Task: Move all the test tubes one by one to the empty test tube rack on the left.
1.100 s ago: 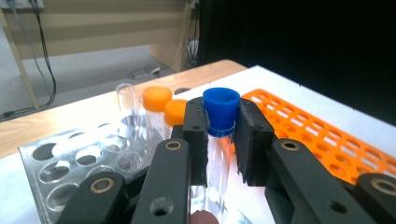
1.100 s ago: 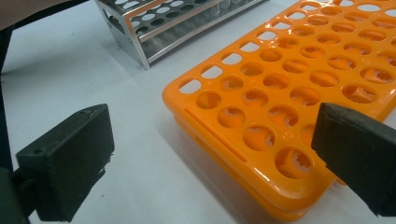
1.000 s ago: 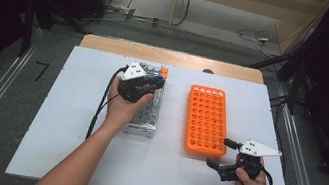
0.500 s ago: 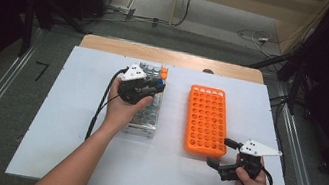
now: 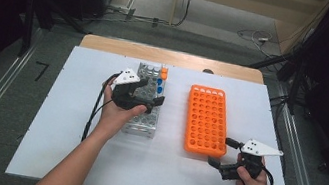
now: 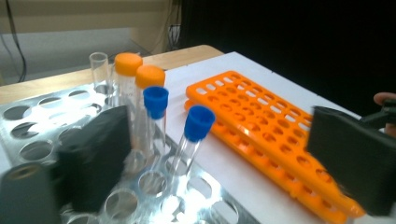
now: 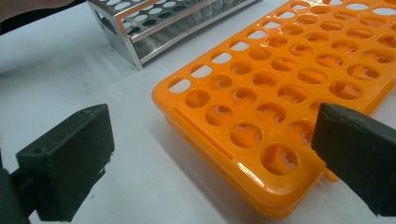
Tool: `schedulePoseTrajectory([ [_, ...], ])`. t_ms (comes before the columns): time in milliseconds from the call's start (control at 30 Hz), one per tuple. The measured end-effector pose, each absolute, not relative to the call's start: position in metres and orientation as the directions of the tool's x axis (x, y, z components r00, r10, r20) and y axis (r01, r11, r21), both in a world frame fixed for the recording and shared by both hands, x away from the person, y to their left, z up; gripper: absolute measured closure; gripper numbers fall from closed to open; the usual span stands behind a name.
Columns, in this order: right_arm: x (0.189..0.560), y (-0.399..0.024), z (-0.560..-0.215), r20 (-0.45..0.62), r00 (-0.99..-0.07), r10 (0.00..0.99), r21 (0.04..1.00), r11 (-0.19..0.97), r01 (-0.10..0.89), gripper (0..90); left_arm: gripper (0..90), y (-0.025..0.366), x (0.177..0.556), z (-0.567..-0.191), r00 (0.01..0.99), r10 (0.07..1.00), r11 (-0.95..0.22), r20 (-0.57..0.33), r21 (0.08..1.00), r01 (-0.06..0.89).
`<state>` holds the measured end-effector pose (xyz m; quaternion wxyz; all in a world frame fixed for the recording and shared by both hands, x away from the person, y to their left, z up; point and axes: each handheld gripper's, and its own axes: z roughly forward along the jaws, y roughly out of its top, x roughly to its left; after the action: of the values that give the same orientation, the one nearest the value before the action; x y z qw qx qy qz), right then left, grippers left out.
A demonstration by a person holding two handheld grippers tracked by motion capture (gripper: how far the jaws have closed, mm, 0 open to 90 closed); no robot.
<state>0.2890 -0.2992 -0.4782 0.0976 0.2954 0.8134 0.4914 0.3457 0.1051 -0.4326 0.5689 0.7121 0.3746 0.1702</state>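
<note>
Left gripper [image 6: 210, 154] jaws just opening wide, releasing the blue-capped tube [image 6: 191, 140] between them into the metal rack [image 6: 28, 121]; right gripper [image 7: 210, 163] waiting open

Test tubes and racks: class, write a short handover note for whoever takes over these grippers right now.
Left gripper: jaws have just been opening and now stand wide, over the metal rack, with a blue-capped tube between them, not pressed.
Right gripper: open, empty, at the near corner of the orange rack.
Tubes: two blue-capped, two orange-capped and one uncapped, all standing in the metal rack.
Done: no tube stands in the orange rack.
Left: probably grip a tube and move it across.
</note>
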Motion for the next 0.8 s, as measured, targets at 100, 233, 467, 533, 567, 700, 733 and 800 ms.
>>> schedulePoseTrajectory([
  [100, 0.289, -0.299, -0.478, 0.132, -0.806, 0.577, 0.857, 0.342, 0.386, 0.0, 0.6, 0.110, 0.339, -0.435, 0.664, 0.723, -0.070, -0.191, 0.936, 0.345],
  [233, 0.289, -0.298, -0.479, 0.128, -0.808, 0.576, 0.856, 0.347, 0.383, 0.0, 0.0, 0.115, 0.329, -0.439, 0.670, 0.717, -0.078, -0.194, 0.932, 0.353],
  [467, 0.290, -0.297, -0.480, 0.128, -0.807, 0.577, 0.855, 0.347, 0.384, 0.0, 0.0, 0.126, 0.310, -0.445, 0.667, 0.722, -0.085, -0.187, 0.932, 0.353],
  [533, 0.291, -0.298, -0.480, 0.123, -0.808, 0.576, 0.855, 0.352, 0.382, 0.0, 0.0, 0.129, 0.306, -0.447, 0.669, 0.720, -0.085, -0.187, 0.932, 0.352],
  [567, 0.291, -0.297, -0.480, 0.123, -0.807, 0.577, 0.855, 0.352, 0.382, 0.0, 0.0, 0.130, 0.304, -0.448, 0.670, 0.720, -0.091, -0.182, 0.932, 0.351],
  [700, 0.292, -0.298, -0.480, 0.121, -0.807, 0.578, 0.855, 0.352, 0.380, 0.0, 0.0, 0.134, 0.295, -0.452, 0.672, 0.718, -0.091, -0.180, 0.933, 0.347],
  [733, 0.292, -0.298, -0.480, 0.121, -0.807, 0.578, 0.856, 0.352, 0.380, 0.0, 0.0, 0.135, 0.291, -0.453, 0.675, 0.717, -0.095, -0.174, 0.935, 0.343],
  [800, 0.292, -0.298, -0.480, 0.120, -0.807, 0.578, 0.856, 0.352, 0.379, 0.0, 0.0, 0.136, 0.289, -0.454, 0.674, 0.719, -0.092, -0.173, 0.937, 0.338],
])
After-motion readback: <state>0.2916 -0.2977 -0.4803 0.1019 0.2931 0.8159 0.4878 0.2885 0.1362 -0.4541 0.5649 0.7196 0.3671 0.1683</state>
